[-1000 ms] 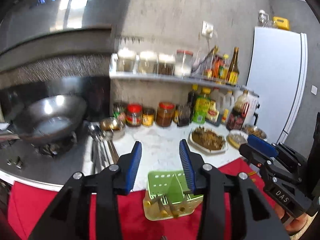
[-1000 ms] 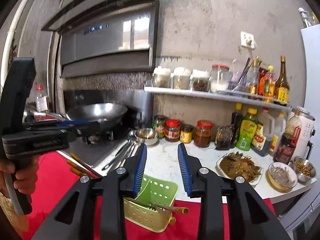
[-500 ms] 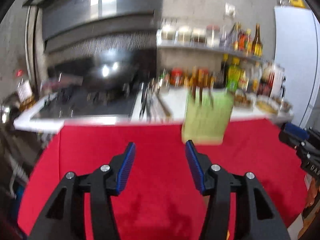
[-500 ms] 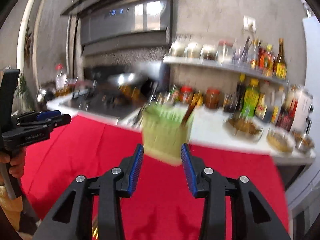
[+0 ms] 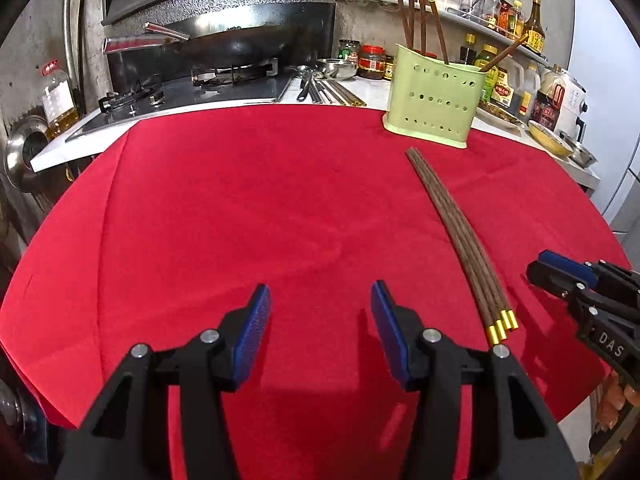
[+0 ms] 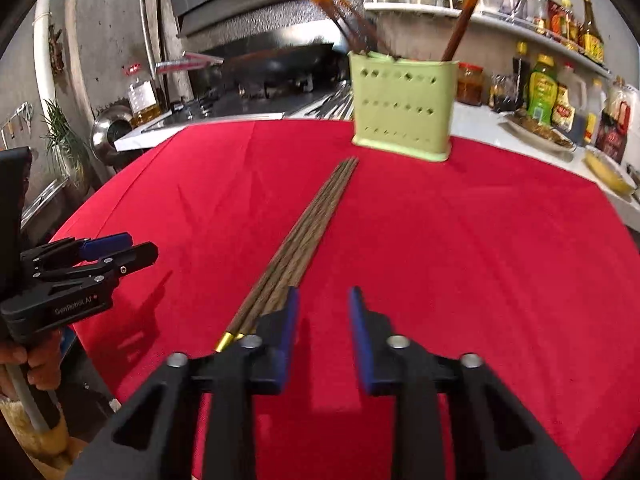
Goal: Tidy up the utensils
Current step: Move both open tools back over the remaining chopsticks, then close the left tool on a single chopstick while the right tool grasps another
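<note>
Bundle of wooden chopsticks (image 5: 460, 236) lies flat on the red cloth (image 5: 248, 216) over the counter, thin tips toward the green utensil holder (image 5: 434, 98), gold-capped butt ends nearest the grippers; several more sticks already stand in the holder. Left gripper (image 5: 320, 320): jaws apart, nothing between them, bare cloth below. Right gripper (image 6: 322, 326): jaws have just been closing, a narrow gap remains, nothing between; the chopsticks run just beside and under its left finger. Handling judgement: light, stiff, slender, smooth rods, likely to roll or fan apart if nudged, and sitting low on soft cloth. Best hold looks to be across the thicker butt third, just above the gold caps, pinching the whole bundle crosswise.
</note>
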